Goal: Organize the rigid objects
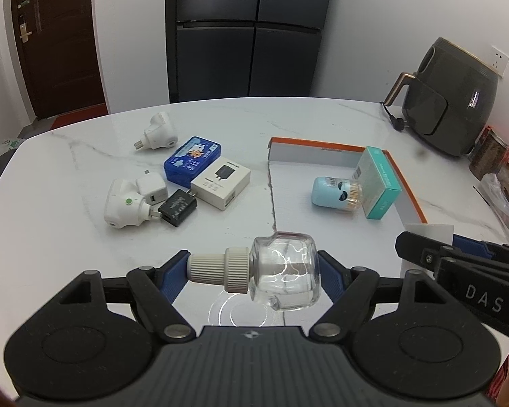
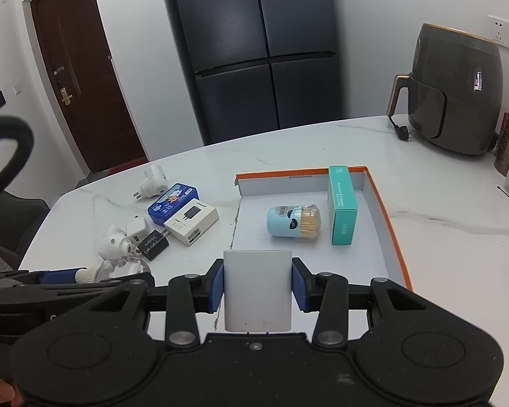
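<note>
**Both grippers loaded, the tray ahead of the right one**

Right gripper (image 2: 258, 293) is the nearer tool to the goal: its blue pads are pressed against the two flat sides of a plain white rectangular block (image 2: 258, 291), which stands upright between them, long axis pointing up and away from the palm. Straight ahead of those fingers, and a little to their right, lies the shallow white cardboard tray with an orange rim (image 2: 387, 224). Its near left corner sits just beyond the block, so the open floor is reached by going forward and slightly right, with no wall to clear on that side as far as this view shows.

Left gripper (image 1: 252, 271) pinches a clear square glass bottle with a ribbed cream screw cap (image 1: 281, 271) end to end, one pad on the cap tip and the other on the glass base. The bottle's long axis therefore runs crosswise to the fingers, cap towards the left. From this tool the tray (image 1: 409, 183) lies ahead and well to the right, with the right gripper (image 1: 424, 254) between, so I judge the left hand should wait its turn.

Inside the tray, at the far right, a teal cardboard box (image 2: 342, 210) lies along the right wall, with a pale blue toothpick jar (image 2: 293, 222) on its side just to its left. Free floor remains nearer the grippers.

Smaller items, white plug adapters (image 1: 125, 208) among them, stay ahead-left of both tools.
</note>
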Demonstrator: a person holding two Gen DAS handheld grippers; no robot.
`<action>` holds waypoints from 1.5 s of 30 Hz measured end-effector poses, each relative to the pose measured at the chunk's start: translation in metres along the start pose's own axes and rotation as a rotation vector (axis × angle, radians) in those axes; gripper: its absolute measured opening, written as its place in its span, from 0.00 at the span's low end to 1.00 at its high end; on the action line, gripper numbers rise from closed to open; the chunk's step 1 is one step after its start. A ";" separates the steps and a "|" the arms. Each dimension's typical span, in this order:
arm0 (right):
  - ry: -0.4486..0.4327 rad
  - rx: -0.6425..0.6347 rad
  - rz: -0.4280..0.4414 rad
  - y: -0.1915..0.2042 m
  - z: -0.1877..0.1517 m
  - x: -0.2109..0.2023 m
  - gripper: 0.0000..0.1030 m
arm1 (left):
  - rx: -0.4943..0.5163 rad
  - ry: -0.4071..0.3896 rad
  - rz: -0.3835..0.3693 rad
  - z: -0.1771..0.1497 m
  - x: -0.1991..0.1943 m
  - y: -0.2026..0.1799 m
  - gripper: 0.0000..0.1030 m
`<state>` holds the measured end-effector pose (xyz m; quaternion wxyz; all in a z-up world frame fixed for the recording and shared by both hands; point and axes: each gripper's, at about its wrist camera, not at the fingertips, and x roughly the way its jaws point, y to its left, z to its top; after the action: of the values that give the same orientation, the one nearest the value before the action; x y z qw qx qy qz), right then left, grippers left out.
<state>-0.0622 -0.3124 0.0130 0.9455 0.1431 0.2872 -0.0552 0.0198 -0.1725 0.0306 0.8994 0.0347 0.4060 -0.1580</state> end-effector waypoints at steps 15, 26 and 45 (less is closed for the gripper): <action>-0.006 0.022 -0.029 -0.022 0.000 -0.005 0.49 | 0.021 0.006 -0.028 0.001 0.007 -0.021 0.78; -0.006 0.041 -0.055 -0.039 0.003 -0.005 0.49 | 0.043 0.013 -0.054 0.005 0.015 -0.038 0.78; -0.013 0.068 -0.104 -0.072 0.012 -0.007 0.49 | 0.079 0.023 -0.103 0.013 0.031 -0.073 0.78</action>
<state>-0.0747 -0.3850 0.0092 0.9378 0.1596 0.2860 -0.1151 0.0256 -0.2517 0.0215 0.8832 0.0510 0.4112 -0.2197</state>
